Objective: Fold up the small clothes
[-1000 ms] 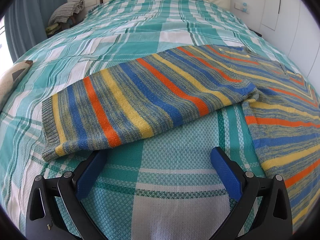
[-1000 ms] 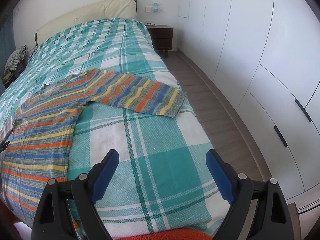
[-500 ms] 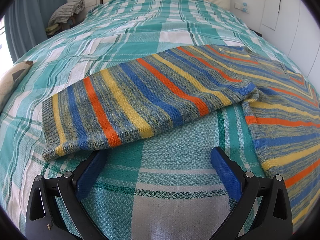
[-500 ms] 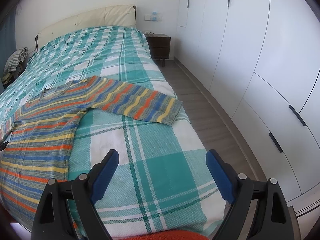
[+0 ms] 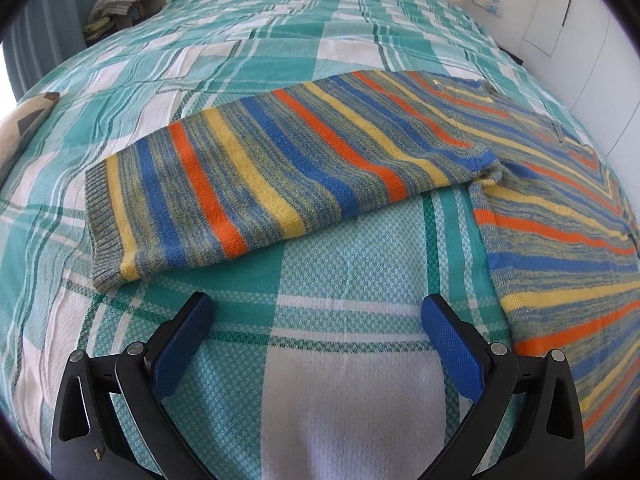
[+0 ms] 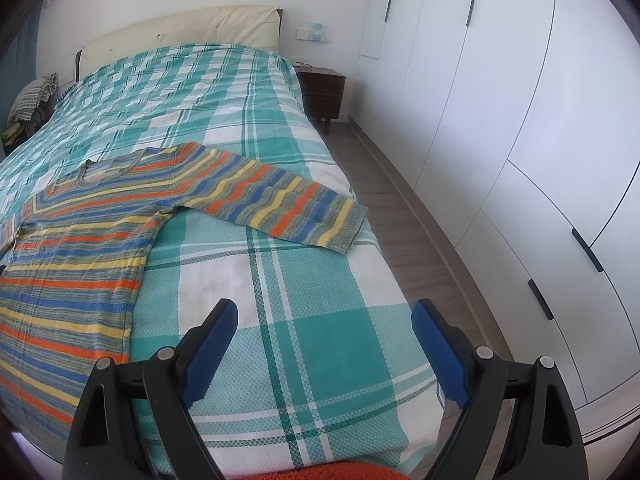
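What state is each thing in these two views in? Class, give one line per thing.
Striped sweater: spread flat on the bed, unfolded, sleeves out.
Left sleeve: lying flat, not held.
Right sleeve: lying flat, cuff near the bed edge.
Left tool: open, empty.
Right tool: open, empty.
Wardrobe doors: shut.
Plaid bedspread: smoothed over the bed.

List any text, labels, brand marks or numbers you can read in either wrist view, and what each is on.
None can be read.
The striped sweater shows no tag or print.
The plaid bedspread carries only its pattern.
The wall switch plate bears a blue patch, too small to read.
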The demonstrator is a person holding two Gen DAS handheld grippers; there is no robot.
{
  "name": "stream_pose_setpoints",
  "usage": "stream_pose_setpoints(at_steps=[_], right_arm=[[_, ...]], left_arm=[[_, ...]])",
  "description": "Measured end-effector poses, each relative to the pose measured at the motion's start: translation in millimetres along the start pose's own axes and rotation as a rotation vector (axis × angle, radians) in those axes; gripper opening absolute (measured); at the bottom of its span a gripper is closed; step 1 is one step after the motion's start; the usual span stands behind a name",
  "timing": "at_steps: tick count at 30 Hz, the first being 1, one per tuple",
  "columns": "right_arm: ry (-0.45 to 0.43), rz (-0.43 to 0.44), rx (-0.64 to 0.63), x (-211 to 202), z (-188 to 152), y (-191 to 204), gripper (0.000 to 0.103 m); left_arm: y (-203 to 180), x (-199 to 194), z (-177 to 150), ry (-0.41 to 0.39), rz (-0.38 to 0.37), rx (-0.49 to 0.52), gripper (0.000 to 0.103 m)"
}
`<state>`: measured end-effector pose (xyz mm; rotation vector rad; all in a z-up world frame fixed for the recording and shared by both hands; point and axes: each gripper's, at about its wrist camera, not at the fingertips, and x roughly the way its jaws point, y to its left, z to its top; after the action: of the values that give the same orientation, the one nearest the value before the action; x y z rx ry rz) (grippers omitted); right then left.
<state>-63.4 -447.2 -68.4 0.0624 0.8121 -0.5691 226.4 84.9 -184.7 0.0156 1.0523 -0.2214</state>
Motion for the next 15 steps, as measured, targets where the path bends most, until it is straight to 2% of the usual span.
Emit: stream_pose_setpoints(at_steps=[1,2,5,7,9,11,12,14,15], right_arm=[[0.002,0.001,-0.002,0,0,0,0.088],[0.004,0.003,-0.005,1,0,1,0.088],[0.012,0.004,-0.014,3,0,2,0.088],[0.019,0.000,-0.025,5,0,5,0.088],[0.030,-0.004,-0.041,8,1,8,0.088],[0.032,-0.005,-0.056,8,0,11,0.088],[0.027,-0.005,-0.062,7,0,12,0.088],[0.018,-0.006,-0.067,4,-1,13,0.088],[0.016,-0.007,-0.067,3,-1,13,0.088]], left_arm=[[2,-11,0,0.001,-0.005,-0.011,0.102],[8,-28,2,-0.045,-0.016,-0.045,0.100],[35,-80,31,-0.276,-0.037,-0.177,0.102],[55,-88,60,-0.323,-0.053,-0.258,0.103],[72,-69,83,-0.282,-0.060,-0.313,0.102],[81,-29,89,-0.169,-0.027,-0.315,0.102],[83,-8,84,-0.096,0.020,-0.295,0.101],[87,35,57,0.080,0.177,-0.231,0.102],[88,36,43,0.052,0.178,-0.188,0.103]])
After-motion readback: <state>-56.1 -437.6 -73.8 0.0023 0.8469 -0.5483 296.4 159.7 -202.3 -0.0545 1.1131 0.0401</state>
